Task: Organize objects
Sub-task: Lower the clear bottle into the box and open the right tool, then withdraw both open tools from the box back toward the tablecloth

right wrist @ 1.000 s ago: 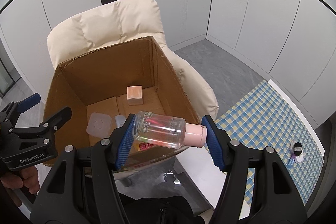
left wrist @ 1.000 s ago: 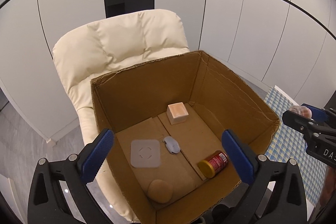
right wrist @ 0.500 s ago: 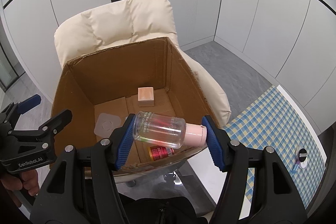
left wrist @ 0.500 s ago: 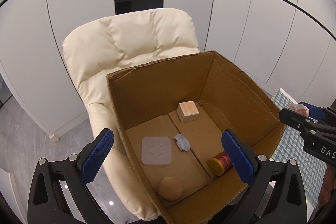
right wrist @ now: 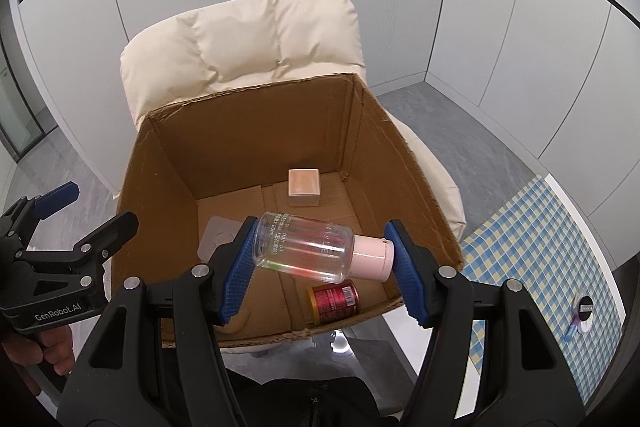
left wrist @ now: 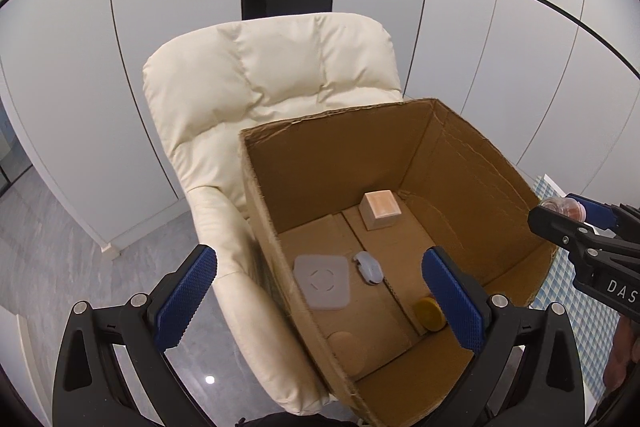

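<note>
Right tool [right wrist: 320, 259]: clamped bottle [right wrist: 308, 247] end to end, now carried above box [right wrist: 160, 163] | left tool [left wrist: 320, 291]: wide, empty | change: box nearer | next: release inside.

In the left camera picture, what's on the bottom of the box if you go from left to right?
Square lid → small grey gadget → little cube box → yellow-capped can, partly behind the gripper finger.

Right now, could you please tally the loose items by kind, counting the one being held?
Bottles: 1, in the right gripper
Jars: 1
Cubes: 1
Lids: 1
Grey gadgets: 1
Tan discs: 1
Total: 6
</note>
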`<state>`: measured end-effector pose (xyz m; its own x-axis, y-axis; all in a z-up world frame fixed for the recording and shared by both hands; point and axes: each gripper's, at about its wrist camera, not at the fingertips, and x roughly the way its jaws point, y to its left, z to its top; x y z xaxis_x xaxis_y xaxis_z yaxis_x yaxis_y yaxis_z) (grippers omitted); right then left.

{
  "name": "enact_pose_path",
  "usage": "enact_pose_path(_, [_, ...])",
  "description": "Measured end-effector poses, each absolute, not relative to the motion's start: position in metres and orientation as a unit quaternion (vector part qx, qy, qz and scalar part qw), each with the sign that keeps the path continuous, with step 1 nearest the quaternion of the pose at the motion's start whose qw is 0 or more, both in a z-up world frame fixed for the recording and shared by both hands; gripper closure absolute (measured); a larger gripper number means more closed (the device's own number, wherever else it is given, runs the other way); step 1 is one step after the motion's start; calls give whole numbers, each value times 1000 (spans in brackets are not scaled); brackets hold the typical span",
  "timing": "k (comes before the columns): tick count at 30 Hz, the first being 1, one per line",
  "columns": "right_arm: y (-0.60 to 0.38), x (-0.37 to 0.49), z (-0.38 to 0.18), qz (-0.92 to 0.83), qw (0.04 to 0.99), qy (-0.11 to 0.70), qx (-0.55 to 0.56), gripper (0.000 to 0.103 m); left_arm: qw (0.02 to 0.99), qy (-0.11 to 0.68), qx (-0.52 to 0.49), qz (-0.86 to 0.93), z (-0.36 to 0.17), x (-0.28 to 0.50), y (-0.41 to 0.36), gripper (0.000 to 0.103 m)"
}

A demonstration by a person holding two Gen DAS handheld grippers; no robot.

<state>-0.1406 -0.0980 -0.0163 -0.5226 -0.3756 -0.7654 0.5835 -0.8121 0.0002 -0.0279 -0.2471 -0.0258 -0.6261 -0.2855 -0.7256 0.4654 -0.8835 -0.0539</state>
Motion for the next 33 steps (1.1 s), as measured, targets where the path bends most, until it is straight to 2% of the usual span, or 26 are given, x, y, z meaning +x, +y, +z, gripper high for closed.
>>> enact_pose_path(15, [-104,-142,-19,-862,277,131,405,37,210,127,381,-891,-26,-27,-251,0])
enact_pose_path(17, [-102,-144,-19,-863,275,128,404,27,210,126,381,-891,-26,-27,-251,0])
enact_pose_path(19, [-99,-146,-17,-868,269,123,399,10,210,126,382,-891,-27,-28,-251,0])
enact_pose_path(22, [-95,-150,-17,-871,258,123,399,2,211,126,383,-891,-28,-28,-251,0])
enact_pose_path(33, [-77,-159,-21,-874,231,124,410,0,197,138,391,-888,-32,-39,-245,0])
